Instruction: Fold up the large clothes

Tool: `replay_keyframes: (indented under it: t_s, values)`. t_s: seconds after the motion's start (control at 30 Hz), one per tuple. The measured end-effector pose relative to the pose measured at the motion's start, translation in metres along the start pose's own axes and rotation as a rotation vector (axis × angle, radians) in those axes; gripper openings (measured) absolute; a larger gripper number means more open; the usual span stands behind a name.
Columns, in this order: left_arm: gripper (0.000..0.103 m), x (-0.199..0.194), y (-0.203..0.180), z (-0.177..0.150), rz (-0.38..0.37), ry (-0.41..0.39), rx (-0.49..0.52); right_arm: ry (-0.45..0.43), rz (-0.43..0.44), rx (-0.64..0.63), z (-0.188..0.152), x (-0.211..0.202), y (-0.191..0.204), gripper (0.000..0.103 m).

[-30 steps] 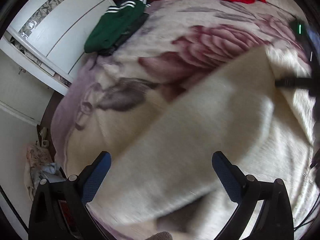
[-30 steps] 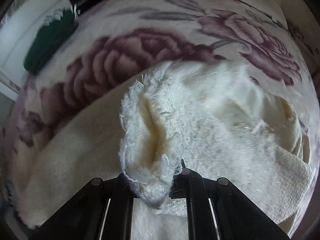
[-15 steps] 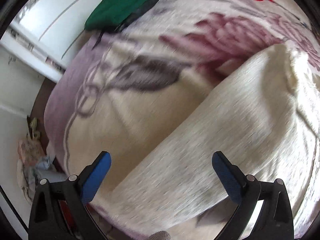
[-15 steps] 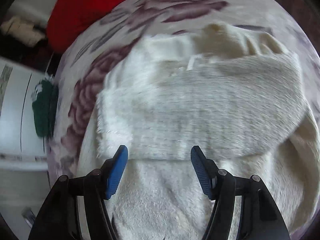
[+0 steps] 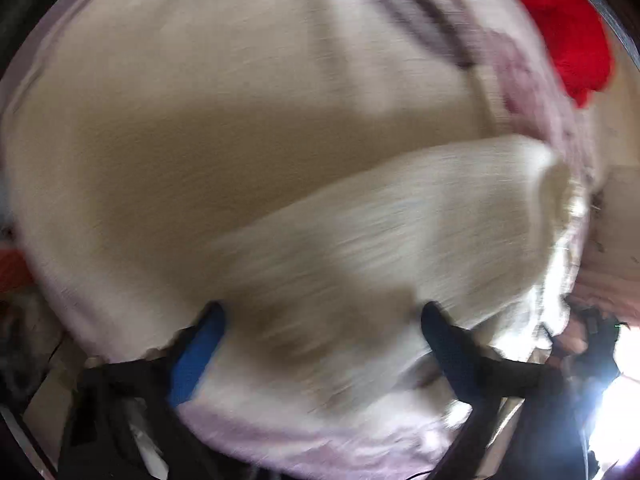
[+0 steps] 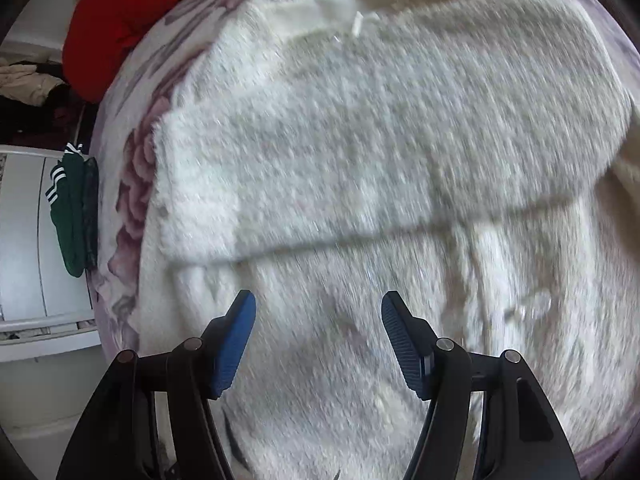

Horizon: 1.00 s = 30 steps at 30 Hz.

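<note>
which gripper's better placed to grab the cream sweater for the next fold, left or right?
Left, probably. The left gripper is down at the cream sweater, fabric between its closing jaws near the near edge. The right gripper hovers open above the folded sleeve, holding nothing. The left view is blurred, so contact is unclear.

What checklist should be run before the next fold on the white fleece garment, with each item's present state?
1. Right claw free of fabric: ok, its blue pads stand apart over the white fleece garment, nothing pinched.
2. Left claw grip: cannot tell; its jaws are closing with cream fabric between them, the view is blurred.
3. First fold laid: ok, a folded panel lies across the garment in the right wrist view.
4. Garment fully on the floral blanket: ok.
5. Green garment and red cloth apart from the fleece: ok.
</note>
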<state>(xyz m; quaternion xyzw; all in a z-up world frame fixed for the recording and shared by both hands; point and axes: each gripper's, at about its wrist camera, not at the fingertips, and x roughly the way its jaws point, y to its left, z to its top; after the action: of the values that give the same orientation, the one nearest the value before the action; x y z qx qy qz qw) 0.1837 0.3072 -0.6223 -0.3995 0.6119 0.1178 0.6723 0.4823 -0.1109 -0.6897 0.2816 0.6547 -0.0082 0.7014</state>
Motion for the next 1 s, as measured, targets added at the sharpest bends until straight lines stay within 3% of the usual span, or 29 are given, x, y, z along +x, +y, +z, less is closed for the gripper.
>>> replay_keyframes:
  t_s: [0.03, 0.07, 0.17, 0.3, 0.4, 0.53, 0.67, 0.7, 0.77, 0.8, 0.87, 0.9, 0.93, 1.0]
  values:
    - [0.004, 0.001, -0.01, 0.003, 0.018, -0.01, 0.029, 0.007, -0.008, 0.01, -0.003, 0.004, -0.003, 0.067]
    - [0.004, 0.0, -0.022, 0.01, 0.029, -0.022, 0.063, 0.014, -0.016, 0.019, -0.01, 0.004, -0.007, 0.067]
    - [0.004, -0.032, -0.046, 0.045, 0.057, -0.18, 0.089, 0.025, -0.031, 0.028, -0.022, 0.005, -0.009, 0.068]
    - [0.004, -0.093, -0.055, 0.128, 0.022, -0.387, 0.073, 0.011, -0.026, -0.018, -0.024, 0.009, 0.011, 0.068]
    - [0.004, -0.114, -0.061, 0.181, -0.008, -0.469, 0.087, -0.032, -0.023, -0.046, -0.016, 0.014, 0.038, 0.067]
    - [0.006, -0.107, -0.085, 0.224, -0.03, -0.484, 0.147, -0.12, 0.011, 0.019, 0.002, 0.018, 0.063, 0.068]
    - [0.008, -0.071, -0.064, 0.251, -0.015, -0.342, 0.047, -0.176, 0.031, 0.084, 0.027, 0.036, 0.079, 0.068]
    - [0.009, -0.064, -0.053, 0.252, -0.015, -0.297, -0.003, -0.141, -0.008, 0.069, 0.035, 0.052, 0.084, 0.068]
    - [0.009, -0.058, -0.022, 0.241, -0.047, -0.212, -0.107, 0.026, -0.108, 0.013, 0.045, 0.087, 0.094, 0.07]
    - [0.012, -0.06, -0.01, 0.23, -0.057, -0.196, -0.132, 0.041, -0.138, -0.024, 0.048, 0.088, 0.101, 0.07]
    - [0.035, -0.071, 0.009, 0.206, -0.023, -0.192, -0.159, 0.056, -0.107, -0.082, 0.052, 0.08, 0.112, 0.07]
    - [0.064, -0.076, 0.016, 0.194, -0.012, -0.202, -0.171, 0.058, -0.082, -0.096, 0.052, 0.074, 0.115, 0.07]
    - [0.084, -0.082, 0.028, 0.185, -0.002, -0.211, -0.189, 0.049, -0.064, -0.1, 0.052, 0.066, 0.115, 0.07]
    - [0.087, -0.091, 0.05, 0.166, 0.002, -0.216, -0.249, 0.042, -0.058, -0.096, 0.049, 0.053, 0.107, 0.07]
